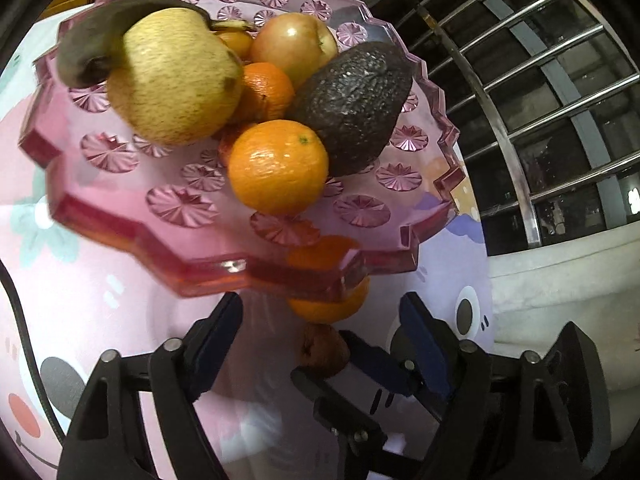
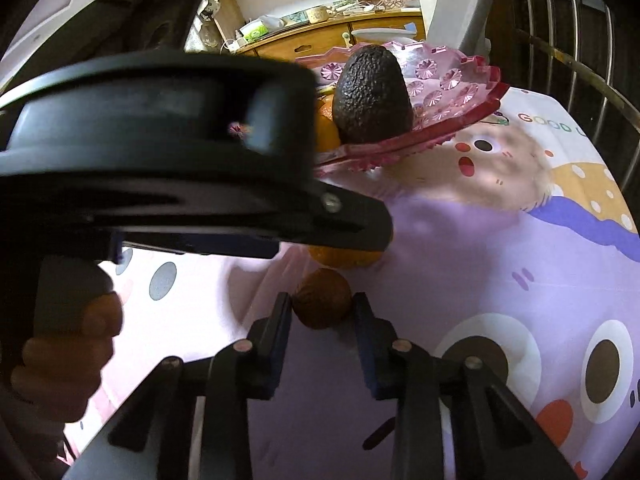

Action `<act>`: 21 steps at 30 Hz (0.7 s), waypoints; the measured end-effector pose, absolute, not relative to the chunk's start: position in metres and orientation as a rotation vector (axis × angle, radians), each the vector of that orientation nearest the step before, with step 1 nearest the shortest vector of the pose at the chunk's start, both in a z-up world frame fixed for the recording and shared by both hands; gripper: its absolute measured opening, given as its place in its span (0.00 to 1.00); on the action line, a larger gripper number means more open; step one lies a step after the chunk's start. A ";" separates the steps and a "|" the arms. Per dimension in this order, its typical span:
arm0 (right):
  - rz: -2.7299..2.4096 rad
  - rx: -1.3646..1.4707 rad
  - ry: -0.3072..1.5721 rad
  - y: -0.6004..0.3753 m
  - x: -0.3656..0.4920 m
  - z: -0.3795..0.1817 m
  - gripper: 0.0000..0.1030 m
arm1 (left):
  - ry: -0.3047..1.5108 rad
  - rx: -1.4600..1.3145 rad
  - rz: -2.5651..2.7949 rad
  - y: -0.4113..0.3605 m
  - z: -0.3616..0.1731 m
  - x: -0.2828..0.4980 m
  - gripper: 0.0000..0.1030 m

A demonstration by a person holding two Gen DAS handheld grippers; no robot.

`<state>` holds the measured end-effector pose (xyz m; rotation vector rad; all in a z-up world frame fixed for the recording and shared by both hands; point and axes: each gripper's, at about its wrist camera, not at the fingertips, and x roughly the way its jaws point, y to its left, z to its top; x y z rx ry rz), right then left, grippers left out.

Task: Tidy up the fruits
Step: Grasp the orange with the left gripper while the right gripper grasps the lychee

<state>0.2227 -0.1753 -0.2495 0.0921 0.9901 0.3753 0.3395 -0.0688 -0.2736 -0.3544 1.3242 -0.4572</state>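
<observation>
Right tongs (image 2: 322, 306) pinch a brown fruit (image 2: 322, 299) on the desk (image 2: 480, 248); left tongs (image 1: 320, 316) spread, hiding most of the near orange (image 2: 344, 258).

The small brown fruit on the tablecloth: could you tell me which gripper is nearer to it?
Right. The right gripper has its fingers on either side of the small brown fruit. The left gripper is open above it, near the pink plate.

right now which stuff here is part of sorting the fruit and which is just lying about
Job: pink glass plate, avocado, pear, oranges, small brown fruit between the right gripper fingers.

Lying about: cartoon tablecloth, metal railing, wooden shelves.
</observation>
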 end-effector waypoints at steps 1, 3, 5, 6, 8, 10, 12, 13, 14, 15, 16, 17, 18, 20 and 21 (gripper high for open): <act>0.381 0.088 0.992 -0.176 0.223 -0.249 0.30 | 1.323 -0.348 -0.456 -0.072 -0.274 0.340 0.72; 0.389 0.082 0.995 -0.177 0.223 -0.248 0.30 | 1.320 -0.330 -0.451 -0.076 -0.275 0.342 0.65; 0.397 0.081 1.000 -0.179 0.223 -0.247 0.30 | 1.321 -0.323 -0.441 -0.077 -0.276 0.344 0.57; 0.398 0.081 1.002 -0.180 0.222 -0.247 0.29 | 1.324 -0.324 -0.439 -0.078 -0.277 0.345 0.54; 0.402 0.082 1.007 -0.182 0.222 -0.246 0.29 | 1.327 -0.319 -0.435 -0.080 -0.278 0.346 0.46; 0.401 0.079 1.011 -0.185 0.221 -0.245 0.29 | 1.327 -0.313 -0.438 -0.080 -0.277 0.345 0.43; 0.398 0.079 1.015 -0.189 0.221 -0.243 0.29 | 1.329 -0.308 -0.432 -0.081 -0.277 0.345 0.42; 0.398 0.079 1.016 -0.191 0.224 -0.243 0.29 | 1.331 -0.304 -0.429 -0.082 -0.277 0.345 0.42; 0.397 0.078 1.016 -0.193 0.224 -0.241 0.29 | 1.334 -0.301 -0.425 -0.082 -0.277 0.345 0.41; 0.397 0.076 1.018 -0.194 0.224 -0.240 0.29 | 1.338 -0.299 -0.421 -0.083 -0.276 0.344 0.41; 0.398 0.075 1.020 -0.196 0.226 -0.240 0.29 | 1.343 -0.294 -0.415 -0.085 -0.276 0.344 0.41; 0.397 0.073 1.022 -0.199 0.228 -0.240 0.29 | 1.350 -0.289 -0.407 -0.086 -0.275 0.343 0.41; 0.395 0.071 1.024 -0.202 0.227 -0.239 0.29 | 1.357 -0.283 -0.401 -0.088 -0.274 0.341 0.41; 0.389 0.069 1.028 -0.210 0.229 -0.238 0.29 | 1.369 -0.278 -0.388 -0.088 -0.273 0.337 0.41; 0.384 0.067 1.029 -0.214 0.230 -0.236 0.29 | 1.376 -0.277 -0.382 -0.088 -0.272 0.334 0.41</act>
